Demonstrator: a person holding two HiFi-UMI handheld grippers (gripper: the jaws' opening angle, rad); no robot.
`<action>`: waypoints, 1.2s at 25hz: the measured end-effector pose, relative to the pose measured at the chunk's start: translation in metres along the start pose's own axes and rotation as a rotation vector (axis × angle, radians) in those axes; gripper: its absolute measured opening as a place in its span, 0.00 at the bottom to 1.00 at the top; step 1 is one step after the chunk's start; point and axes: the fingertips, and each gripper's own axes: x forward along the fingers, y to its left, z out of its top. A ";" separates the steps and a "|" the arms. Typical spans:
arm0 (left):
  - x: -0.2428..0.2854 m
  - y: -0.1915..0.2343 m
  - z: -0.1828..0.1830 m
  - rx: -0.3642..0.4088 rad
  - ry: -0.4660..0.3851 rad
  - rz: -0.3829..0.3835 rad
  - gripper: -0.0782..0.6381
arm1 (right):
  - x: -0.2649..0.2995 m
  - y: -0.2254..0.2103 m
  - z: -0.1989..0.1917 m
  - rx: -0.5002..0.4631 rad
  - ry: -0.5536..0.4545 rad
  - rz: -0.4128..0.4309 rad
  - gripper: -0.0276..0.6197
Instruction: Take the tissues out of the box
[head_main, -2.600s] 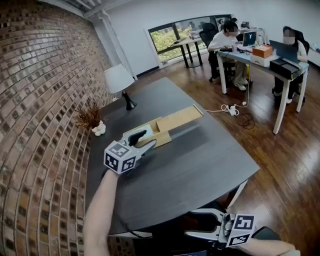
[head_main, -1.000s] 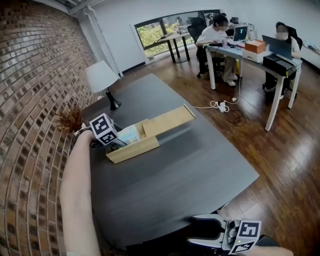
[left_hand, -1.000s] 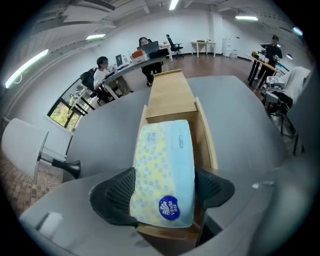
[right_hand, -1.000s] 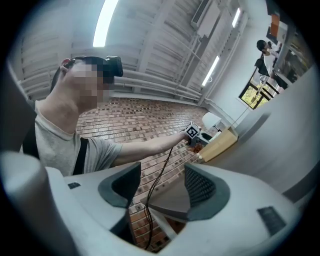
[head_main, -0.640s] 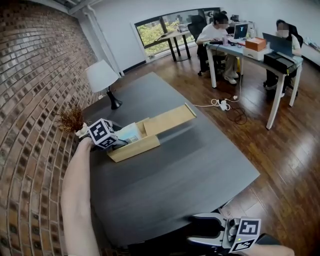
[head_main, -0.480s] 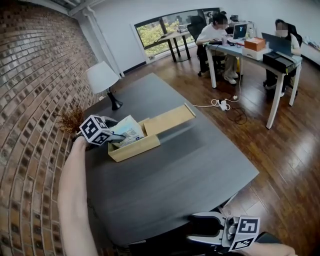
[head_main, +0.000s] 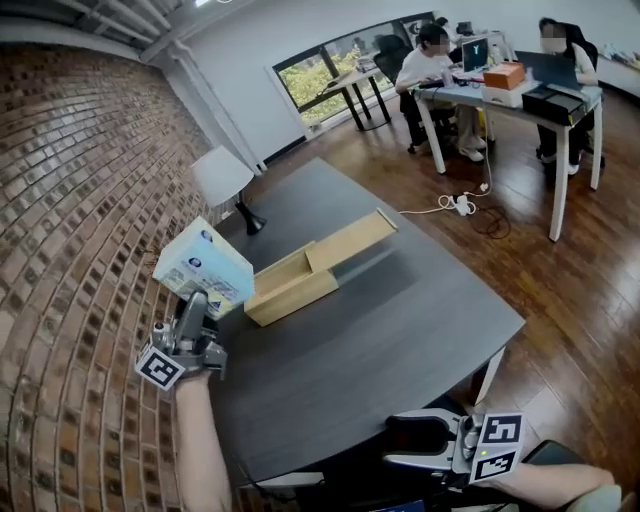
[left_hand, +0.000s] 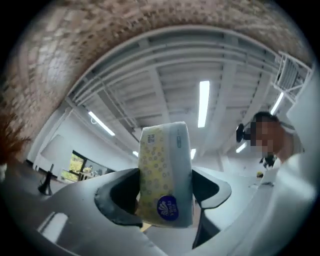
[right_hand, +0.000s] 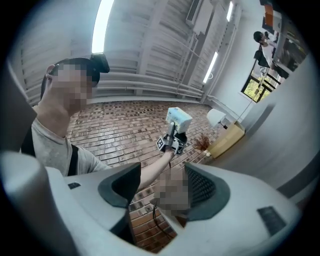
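Observation:
The tissue pack, pale blue and yellow with a round blue logo, is up in the air left of the table, clear of the wooden box. My left gripper is shut on its lower end and points upward. In the left gripper view the tissue pack stands upright with both pads pressing its sides. The box lies open on the dark table, its lid slid out toward the far right. My right gripper hangs open below the table's near edge with nothing between its fingers.
A brick wall runs close along the left. A white lamp stands at the table's far left corner. People sit at desks across the wooden floor, and a power strip lies on it.
The left gripper closed on the tissue pack inside the box, then lifted it out and swung it up and to the left. The right gripper stayed put.

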 end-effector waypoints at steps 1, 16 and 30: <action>-0.016 -0.021 -0.002 -0.069 -0.089 -0.011 0.56 | 0.000 0.002 -0.001 -0.003 0.002 0.005 0.46; -0.150 -0.227 -0.120 -0.457 -0.469 0.016 0.56 | 0.011 0.040 -0.023 -0.078 0.061 0.079 0.46; -0.166 -0.271 -0.117 -0.454 -0.486 -0.027 0.56 | 0.007 0.056 -0.037 -0.158 0.119 0.120 0.46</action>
